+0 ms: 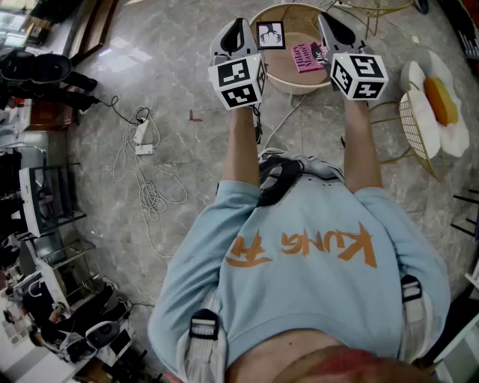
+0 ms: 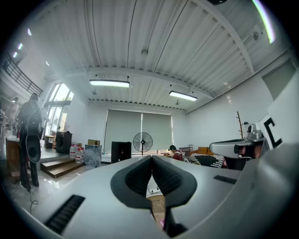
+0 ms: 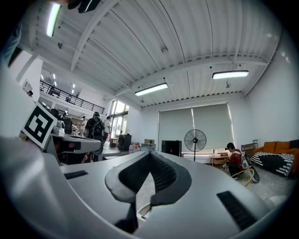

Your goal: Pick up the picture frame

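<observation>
Grey marble floor. Loose white cables and a power strip lie on it well to the left of the person's arms. To the right, a gold wire chair carries a white flower-shaped cushion with an orange centre.

Straight ahead stands a small round desk with a pale rim and a wood-toned top. The picture frame, black-edged with a light picture, sits on its left part. A pink booklet lies to the frame's right, near the right claw.

Both arms are stretched forward, one at each side of the desk.
- Left claw: level, with the frame just beside it on its inner side. Touching or apart, cannot tell from the head view.
- Right claw: level, at the desk's right edge. The booklet lies between it and the frame.

In the left gripper view the left claw has its dark pads pressed together, gripping nothing. In the right gripper view the right claw is likewise pressed together, pads meeting. Both look out across a large room towards a standing fan.
</observation>
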`<act>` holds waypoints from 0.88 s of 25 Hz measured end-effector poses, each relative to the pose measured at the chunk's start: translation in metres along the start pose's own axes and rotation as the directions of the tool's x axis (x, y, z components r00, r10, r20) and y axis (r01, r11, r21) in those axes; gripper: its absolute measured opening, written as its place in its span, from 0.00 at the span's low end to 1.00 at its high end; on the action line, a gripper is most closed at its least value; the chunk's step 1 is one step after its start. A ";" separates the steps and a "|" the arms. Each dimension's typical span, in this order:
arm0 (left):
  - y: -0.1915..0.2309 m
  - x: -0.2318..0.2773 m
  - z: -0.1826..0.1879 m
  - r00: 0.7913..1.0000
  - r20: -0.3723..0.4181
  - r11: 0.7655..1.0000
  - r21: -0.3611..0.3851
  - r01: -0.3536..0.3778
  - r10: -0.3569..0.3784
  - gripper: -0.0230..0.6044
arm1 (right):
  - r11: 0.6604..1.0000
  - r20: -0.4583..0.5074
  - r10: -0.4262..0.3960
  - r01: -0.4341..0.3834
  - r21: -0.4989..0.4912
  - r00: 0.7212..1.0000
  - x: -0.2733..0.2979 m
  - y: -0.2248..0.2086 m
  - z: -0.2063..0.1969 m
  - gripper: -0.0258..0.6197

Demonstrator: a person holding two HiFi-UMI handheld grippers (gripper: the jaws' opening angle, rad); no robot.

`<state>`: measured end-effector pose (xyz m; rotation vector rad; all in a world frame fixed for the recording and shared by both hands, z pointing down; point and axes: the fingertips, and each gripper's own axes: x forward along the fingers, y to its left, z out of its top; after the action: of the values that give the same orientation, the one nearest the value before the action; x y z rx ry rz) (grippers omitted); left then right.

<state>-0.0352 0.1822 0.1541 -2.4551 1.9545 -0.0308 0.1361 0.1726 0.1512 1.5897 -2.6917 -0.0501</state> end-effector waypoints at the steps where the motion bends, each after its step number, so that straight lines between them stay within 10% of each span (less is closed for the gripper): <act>1: -0.001 0.001 -0.001 1.000 -0.001 1.000 -0.001 0.001 -0.001 0.07 | 1.000 -0.001 0.002 -0.002 0.001 1.000 0.000 -0.001 0.000 0.04; 22: 0.000 0.008 -0.007 0.999 -0.026 0.999 -0.003 -0.034 0.034 0.07 | 0.998 -0.031 -0.059 0.060 0.027 0.998 0.004 -0.029 -0.015 0.04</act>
<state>-0.0336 0.1743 0.1608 -2.4358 2.0078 -0.0593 0.1597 0.1545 0.1648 1.6647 -2.6338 0.0107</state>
